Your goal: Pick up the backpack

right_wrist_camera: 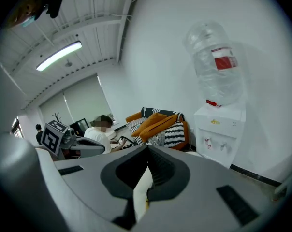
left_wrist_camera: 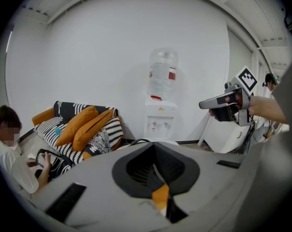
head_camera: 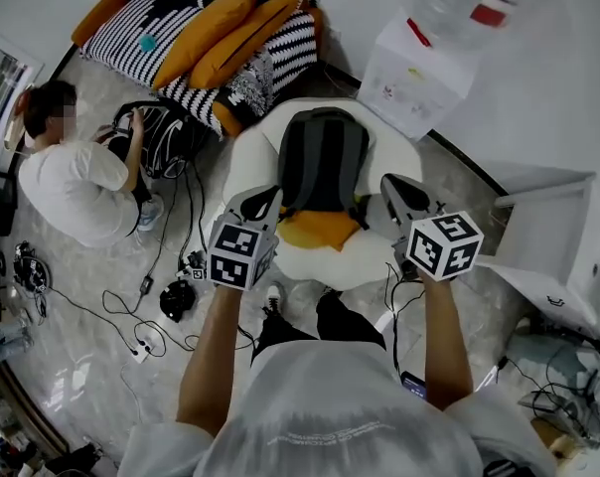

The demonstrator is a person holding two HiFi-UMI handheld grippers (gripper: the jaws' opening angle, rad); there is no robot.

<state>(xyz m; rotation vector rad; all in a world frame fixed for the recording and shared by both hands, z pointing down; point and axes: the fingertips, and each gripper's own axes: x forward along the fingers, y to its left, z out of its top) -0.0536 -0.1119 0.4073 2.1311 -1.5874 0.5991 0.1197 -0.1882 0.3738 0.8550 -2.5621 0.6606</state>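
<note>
Striped sofa [head_camera: 196,33] with orange cushions at far left. Water dispenser [head_camera: 411,68] at far right.

White round seat [head_camera: 242,157], centre, just ahead of the person's knees. The backpack [head_camera: 323,162] lies on it, dark grey, its near end on an orange cushion [head_camera: 318,229].

Backpack's long axis runs near to far, straight away from the wearer. It sits between the two tools and a little beyond their tips.

Left gripper [head_camera: 263,204]: just beside the pack's near-left corner, jaws pressed together, nothing between them.

Right gripper [head_camera: 399,192]: off the pack's right flank and slightly further out, jaws also pressed together and empty (they must spread before any grasp). Judgement: the left is marginally the closer.

Writing: red label on the dispenser's bottle [right_wrist_camera: 218,62], text unreadable. Faint print across the wearer's shirt is too small to read. Only square markers show on each cube.
</note>
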